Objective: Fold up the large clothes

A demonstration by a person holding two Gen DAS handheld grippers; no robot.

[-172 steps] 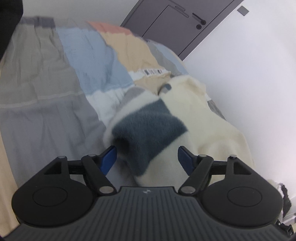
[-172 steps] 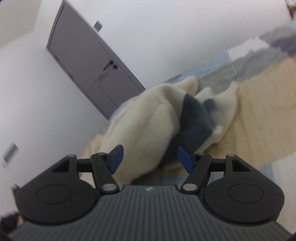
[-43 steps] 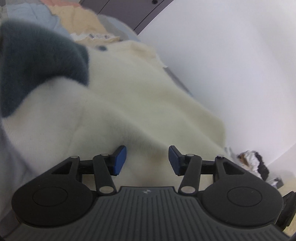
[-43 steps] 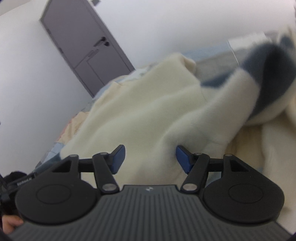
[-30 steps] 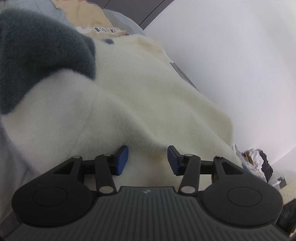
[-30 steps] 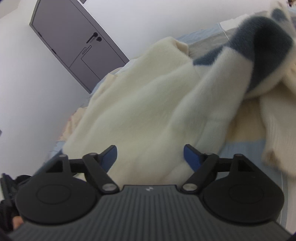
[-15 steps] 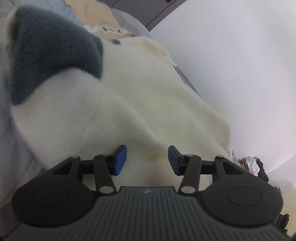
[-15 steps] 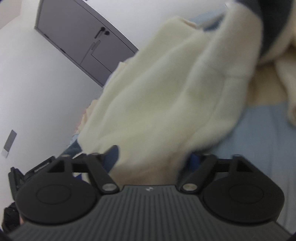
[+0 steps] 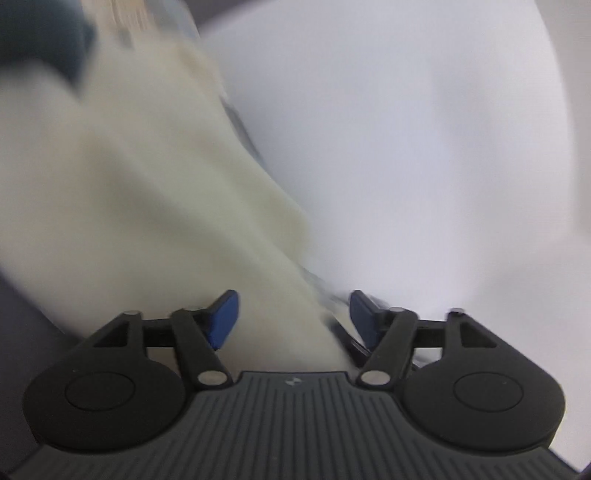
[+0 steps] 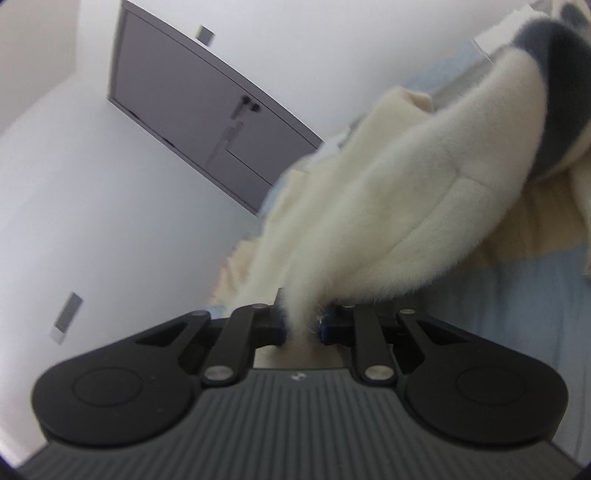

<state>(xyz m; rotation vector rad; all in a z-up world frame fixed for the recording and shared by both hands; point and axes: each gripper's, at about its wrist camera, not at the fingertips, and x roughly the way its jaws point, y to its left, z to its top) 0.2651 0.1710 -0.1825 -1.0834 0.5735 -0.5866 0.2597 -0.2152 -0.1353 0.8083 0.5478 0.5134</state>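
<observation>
L gripper (image 9: 291, 314): jaws opening, blue pads set wide. Cream fleece (image 9: 140, 206) sits between them at lower centre but only brushes the left pad; right pad stands clear. Not gripping. View badly blurred.
Fleece, L view: fills left half of frame, dark blue-grey patch (image 9: 40, 33) at upper left. White wall (image 9: 424, 147) takes the right half.
Door (image 10: 207, 114): grey, upper left of R view, handle visible, closed.
R gripper (image 10: 302, 326): jaws closing, narrow, pads pinching a gathered bit of the fleece's edge at lower centre.
Fleece, R view (image 10: 388, 229): runs from the pinch up to upper right, dark band (image 10: 561, 107) near the top right corner. Lower edge hangs over the blue bedding (image 10: 517, 295) at right.
Step, my read: re-gripping the hem; R side taken, L side let go or not yet caught.
Next, my read: L needs to find the matching edge/corner, close on it, then both lift level & carry the edge over for the fold.
Watch: thick pile, so a shallow pinch may slip; bite deep.
</observation>
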